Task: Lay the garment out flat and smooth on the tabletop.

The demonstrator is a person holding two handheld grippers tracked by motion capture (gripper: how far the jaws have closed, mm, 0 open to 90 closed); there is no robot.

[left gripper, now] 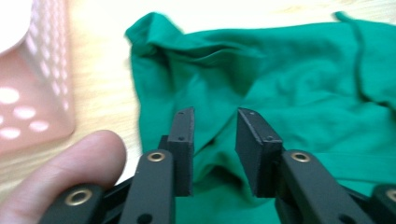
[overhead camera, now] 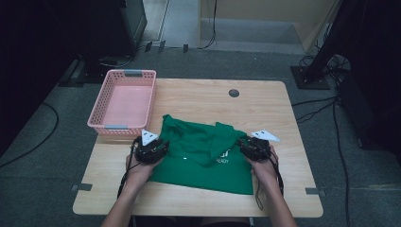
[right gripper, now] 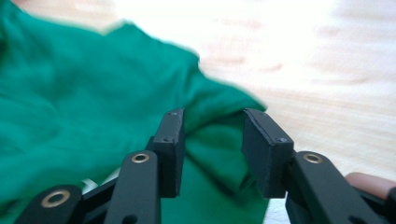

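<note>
While one green shirt [overhead camera: 204,151] lies beside one pink basket [overhead camera: 124,101], two grippers' fingers [left gripper: 183,140] gape half-open, gripping nothing.

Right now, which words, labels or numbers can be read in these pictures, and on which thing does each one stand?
"READY": white letters on the green garment, seen in the high view, near the right tool.
A white mark just above that word, partly hidden under a fold: too small to read.
Pink basket, wooden table, left tool: no readable text.
</note>
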